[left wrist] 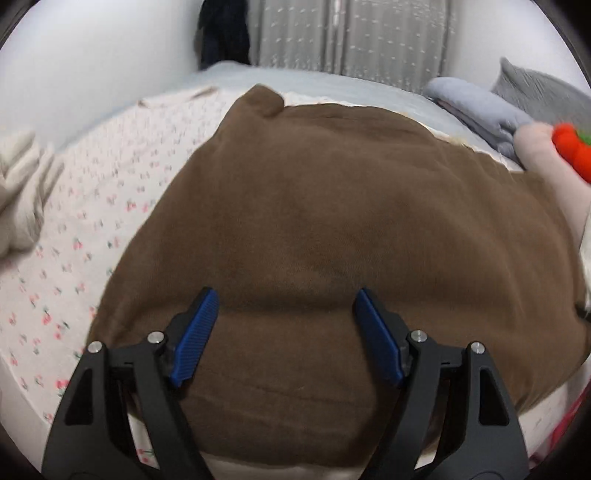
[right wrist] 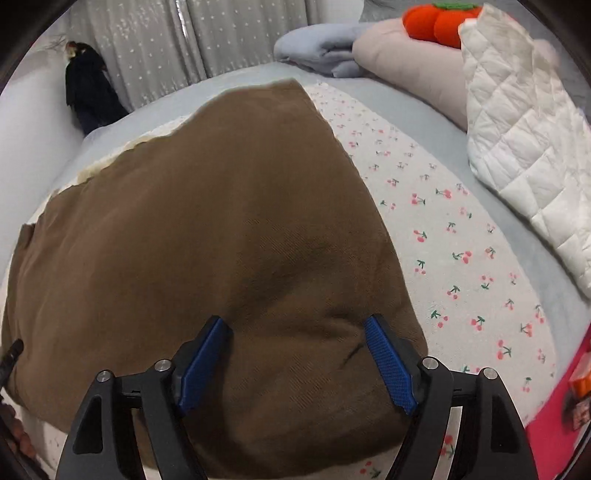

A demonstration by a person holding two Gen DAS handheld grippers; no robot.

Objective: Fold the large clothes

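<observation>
A large brown garment [left wrist: 332,229] lies spread on a cherry-print cloth [left wrist: 92,206] on a bed. It also fills the right wrist view [right wrist: 207,229], with a cream lining edge showing along its far left side. My left gripper [left wrist: 284,306] is open just above the garment's near part, fingers apart, holding nothing. My right gripper [right wrist: 299,332] is open over the garment's near right corner, where the fabric bunches slightly between the blue pads [right wrist: 388,365].
A white quilted blanket [right wrist: 524,147] lies at the right. A folded grey-blue blanket [right wrist: 321,48], a pink pillow [right wrist: 406,66] and an orange plush [right wrist: 436,20] sit at the back. A beige cloth [left wrist: 22,195] lies at left. Curtains [left wrist: 351,33] hang behind the bed.
</observation>
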